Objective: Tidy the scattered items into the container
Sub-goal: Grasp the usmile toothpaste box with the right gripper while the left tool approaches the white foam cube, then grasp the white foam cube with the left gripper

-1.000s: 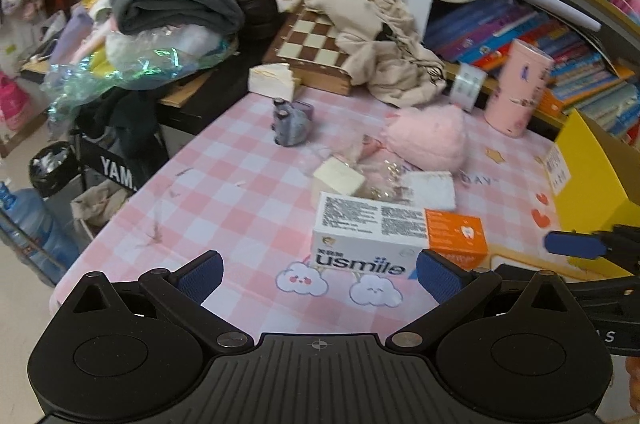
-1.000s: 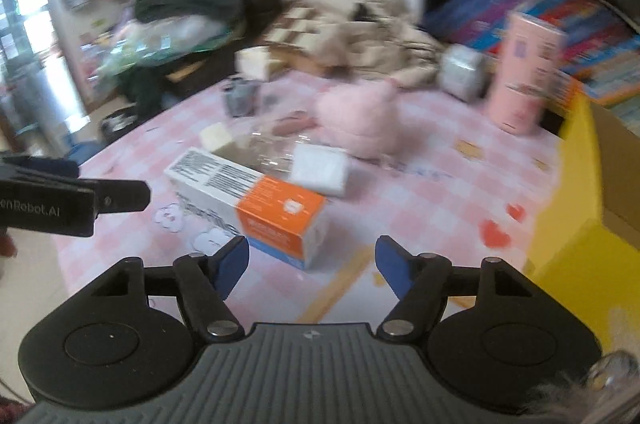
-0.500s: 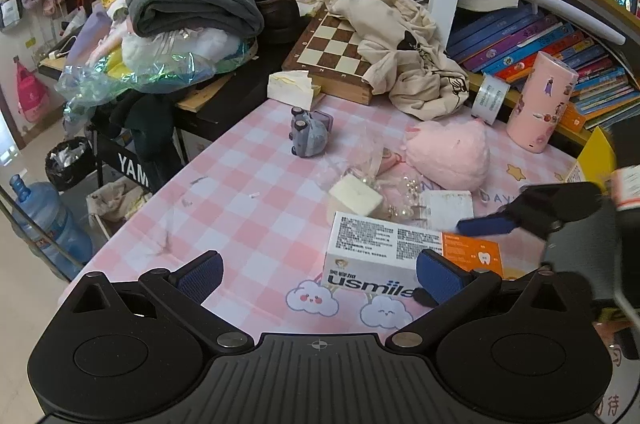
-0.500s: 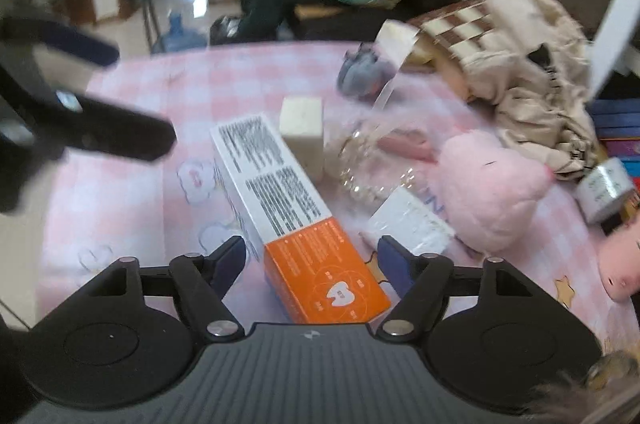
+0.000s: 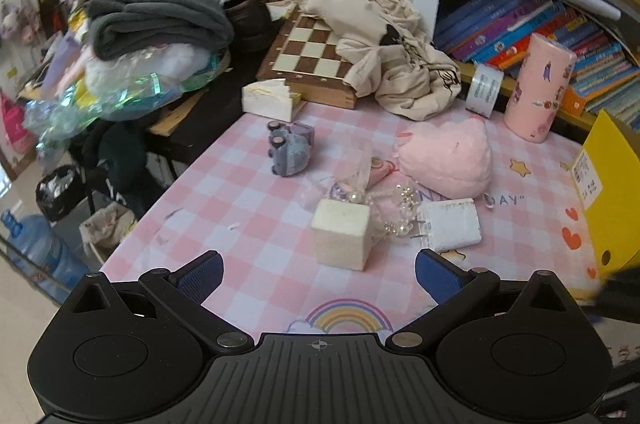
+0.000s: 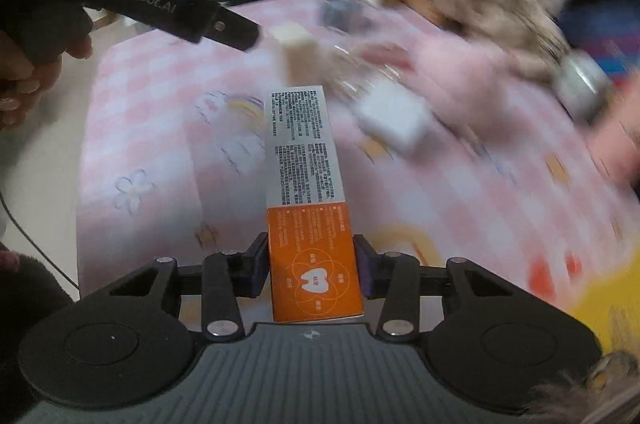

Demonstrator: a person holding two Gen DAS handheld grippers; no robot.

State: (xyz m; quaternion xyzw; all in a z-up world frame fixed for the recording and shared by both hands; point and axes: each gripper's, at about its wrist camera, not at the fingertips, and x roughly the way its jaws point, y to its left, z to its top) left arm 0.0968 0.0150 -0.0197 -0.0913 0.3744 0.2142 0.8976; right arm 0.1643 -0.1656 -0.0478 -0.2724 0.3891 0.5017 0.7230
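Note:
My right gripper (image 6: 311, 268) is shut on the orange end of the white and orange toothpaste box (image 6: 306, 176) and holds it above the pink checked table. My left gripper (image 5: 318, 270) is open and empty, low over the table's near edge. In front of it lie a cream cube (image 5: 341, 233), a white charger plug (image 5: 450, 224), a clear bag of beads (image 5: 360, 180), a pink plush (image 5: 448, 156) and a grey toy car (image 5: 289, 149). The yellow container (image 5: 612, 192) stands at the right edge. The left gripper's finger (image 6: 160, 8) shows in the blurred right wrist view.
A pink tumbler (image 5: 538, 88), a tape roll (image 5: 483, 89), a chessboard (image 5: 312, 58) under a beige cloth bag (image 5: 388, 52) and a tissue box (image 5: 269, 99) line the table's back. Bookshelves stand behind. A cluttered side table (image 5: 132, 64) and a water bottle (image 5: 36, 248) are left.
My right gripper has shut on the toothpaste box and lifted it off the table. My left gripper has moved forward over the spot where the box lay, still open.

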